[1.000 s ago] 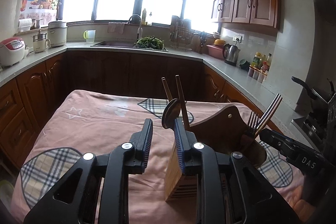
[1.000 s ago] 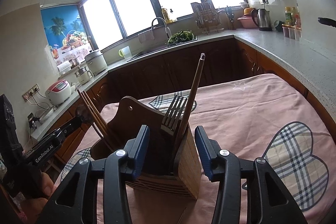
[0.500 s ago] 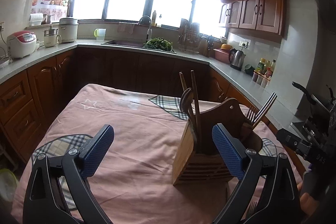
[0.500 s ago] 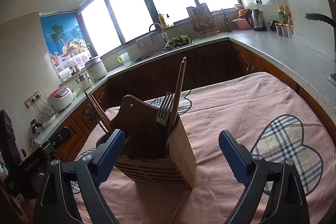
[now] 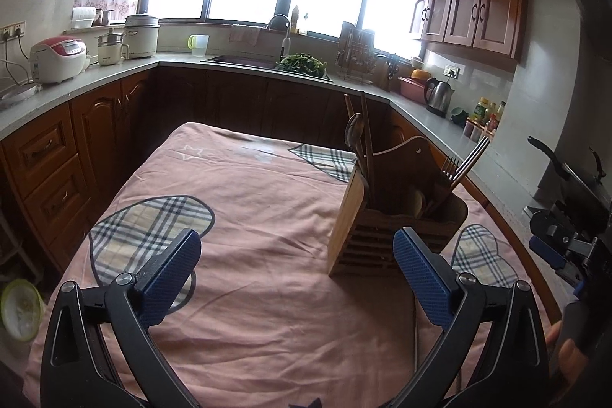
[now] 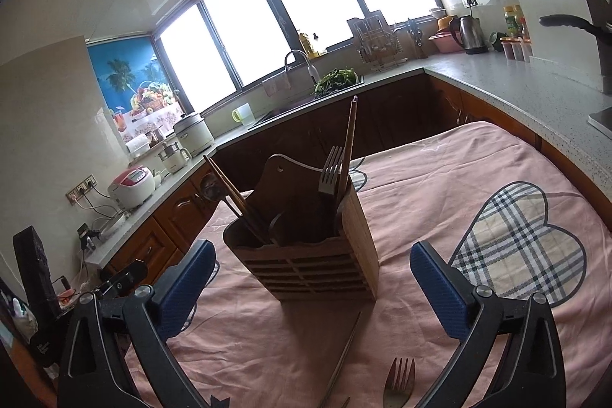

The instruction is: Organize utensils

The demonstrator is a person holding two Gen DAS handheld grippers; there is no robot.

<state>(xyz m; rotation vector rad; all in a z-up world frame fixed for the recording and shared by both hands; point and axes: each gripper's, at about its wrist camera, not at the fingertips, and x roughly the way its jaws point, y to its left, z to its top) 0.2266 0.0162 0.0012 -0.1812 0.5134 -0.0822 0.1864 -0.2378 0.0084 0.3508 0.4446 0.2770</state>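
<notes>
A wooden utensil holder (image 5: 386,232) (image 6: 313,255) stands on the pink tablecloth (image 5: 267,216). It holds a spoon and chopsticks (image 5: 359,147) on its left side and a fork with chopsticks (image 6: 340,167) on its right side. My left gripper (image 5: 298,274) is open and empty, in front and left of the holder. My right gripper (image 6: 313,289) is open and empty, in front of the holder. A loose fork (image 6: 399,383) and a chopstick (image 6: 344,358) lie on the cloth between the right gripper's fingers.
The cloth (image 6: 478,178) has plaid heart patches (image 5: 153,228) (image 6: 516,239). Kitchen counters (image 5: 76,82) with a rice cooker (image 5: 57,59), sink (image 5: 267,61) and kettle (image 5: 438,96) surround the table. The right gripper's body (image 5: 566,247) shows at the right of the left wrist view.
Both grippers opened wide and drew back from the holder, leaving the spoon, chopsticks and fork standing in it.
</notes>
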